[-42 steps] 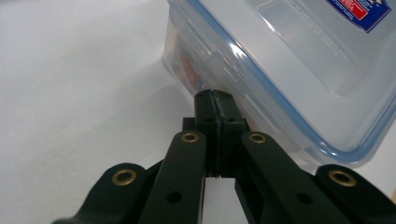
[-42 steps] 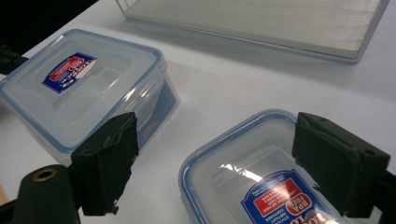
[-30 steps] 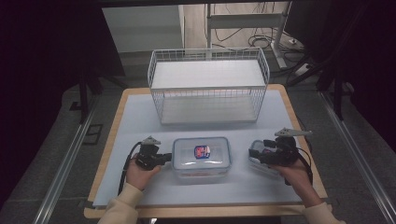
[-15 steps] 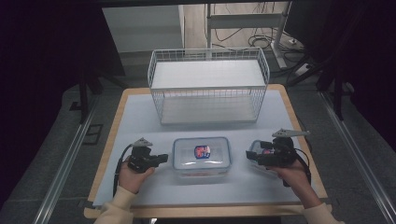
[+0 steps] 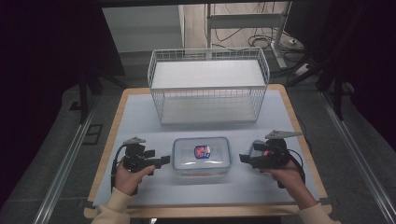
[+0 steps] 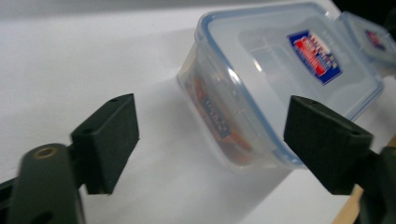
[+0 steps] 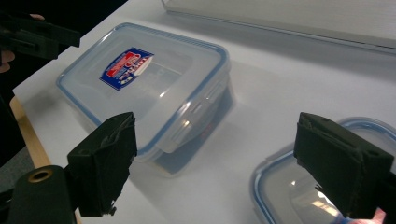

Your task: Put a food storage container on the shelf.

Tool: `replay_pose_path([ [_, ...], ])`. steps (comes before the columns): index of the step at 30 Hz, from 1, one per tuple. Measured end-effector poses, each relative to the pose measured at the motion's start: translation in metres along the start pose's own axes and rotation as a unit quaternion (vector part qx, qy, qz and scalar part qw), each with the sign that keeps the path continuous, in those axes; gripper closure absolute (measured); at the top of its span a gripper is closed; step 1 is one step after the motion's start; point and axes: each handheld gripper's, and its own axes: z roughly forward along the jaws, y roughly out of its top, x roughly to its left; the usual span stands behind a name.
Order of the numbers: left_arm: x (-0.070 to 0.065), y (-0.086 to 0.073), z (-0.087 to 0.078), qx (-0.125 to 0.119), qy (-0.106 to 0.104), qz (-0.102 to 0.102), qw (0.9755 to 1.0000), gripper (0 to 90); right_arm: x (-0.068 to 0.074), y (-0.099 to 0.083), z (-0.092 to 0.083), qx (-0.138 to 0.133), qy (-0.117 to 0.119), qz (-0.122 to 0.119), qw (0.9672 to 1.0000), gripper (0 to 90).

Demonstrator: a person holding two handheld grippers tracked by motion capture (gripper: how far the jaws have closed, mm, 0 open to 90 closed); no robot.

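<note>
Two clear plastic containers with blue-rimmed lids sit on one worktop (image 5: 140, 112): the larger container (image 5: 201, 158) lies near the middle towards six o'clock, and the second container (image 7: 299, 186) lies at about four o'clock. One white wire basket (image 5: 208, 86) stands at twelve o'clock. Two grippers are present, the left gripper (image 5: 161, 161) at eight o'clock and the right gripper (image 5: 243, 158) at four o'clock. Each visible lid carries one red and blue label.
</note>
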Motion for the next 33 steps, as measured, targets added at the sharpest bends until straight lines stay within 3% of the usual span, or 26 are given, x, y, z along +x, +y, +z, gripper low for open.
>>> replay_pose_path([
  [7, -0.008, 0.002, 0.007, 0.005, -0.021, 0.005, 0.9998, 13.0, 0.008, 0.001, 0.013, 0.015, 0.019, 0.017, 0.9996, 13.2],
  [13, -0.006, 0.007, 0.024, 0.02, -0.05, -0.013, 0.9985, 12.3, 0.016, 0.002, 0.032, 0.035, 0.025, 0.027, 0.9987, 12.9],
  [20, -0.003, 0.011, 0.037, 0.033, -0.067, -0.02, 0.997, 12.7, 0.019, 0.009, 0.051, 0.047, 0.022, 0.053, 0.9972, 13.0],
  [33, 0.0, 0.006, 0.043, 0.041, -0.09, -0.031, 0.9946, 14.5, 0.022, 0.007, 0.074, 0.084, 0.021, 0.093, 0.9919, 14.2],
])
